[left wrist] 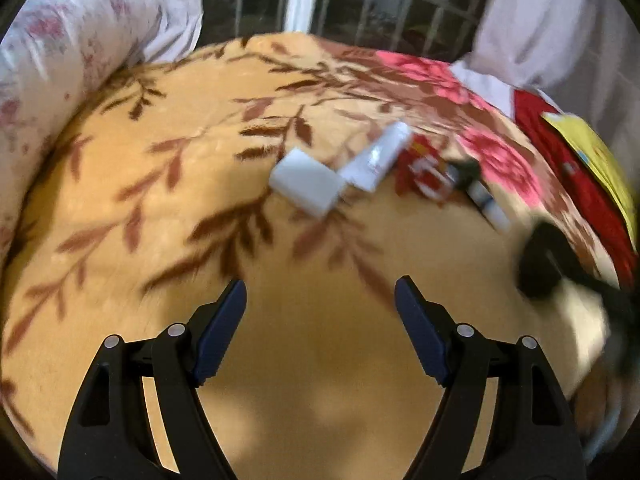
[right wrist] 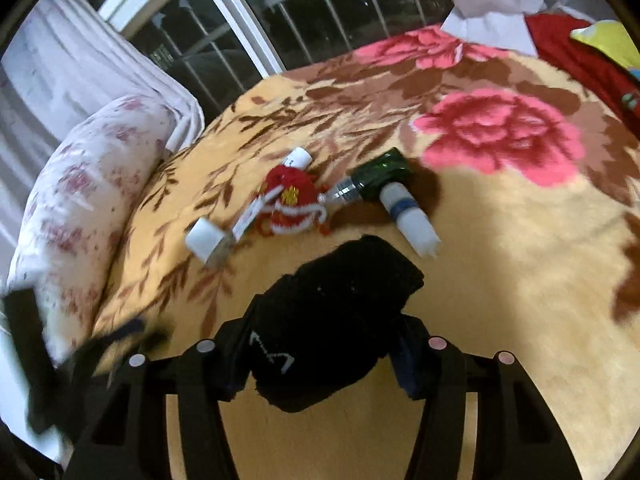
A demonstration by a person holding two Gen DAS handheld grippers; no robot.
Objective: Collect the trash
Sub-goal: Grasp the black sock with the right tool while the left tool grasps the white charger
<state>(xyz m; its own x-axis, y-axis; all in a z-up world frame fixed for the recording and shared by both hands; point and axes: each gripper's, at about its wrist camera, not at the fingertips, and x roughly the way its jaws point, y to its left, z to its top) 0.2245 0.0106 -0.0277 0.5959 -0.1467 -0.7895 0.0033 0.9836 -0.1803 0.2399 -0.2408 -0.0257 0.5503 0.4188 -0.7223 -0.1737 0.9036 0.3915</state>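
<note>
Trash lies in a cluster on the floral blanket (left wrist: 192,152): a white box (left wrist: 306,183), a white tube (left wrist: 378,156), a red knitted ornament (right wrist: 294,204), a dark green bottle (right wrist: 378,176) and a white cylinder with a blue band (right wrist: 408,216). My left gripper (left wrist: 320,304) is open and empty, above the blanket short of the white box. My right gripper (right wrist: 324,344) is shut on a black sock (right wrist: 336,312) and holds it above the blanket near the cluster. The sock also shows, blurred, in the left wrist view (left wrist: 548,264).
A floral pillow (right wrist: 80,200) lies at the left edge of the bed. A window with bars (left wrist: 360,4) and white curtains stands behind. Red cloth (right wrist: 580,52) and a yellow item (right wrist: 612,40) lie at the far right.
</note>
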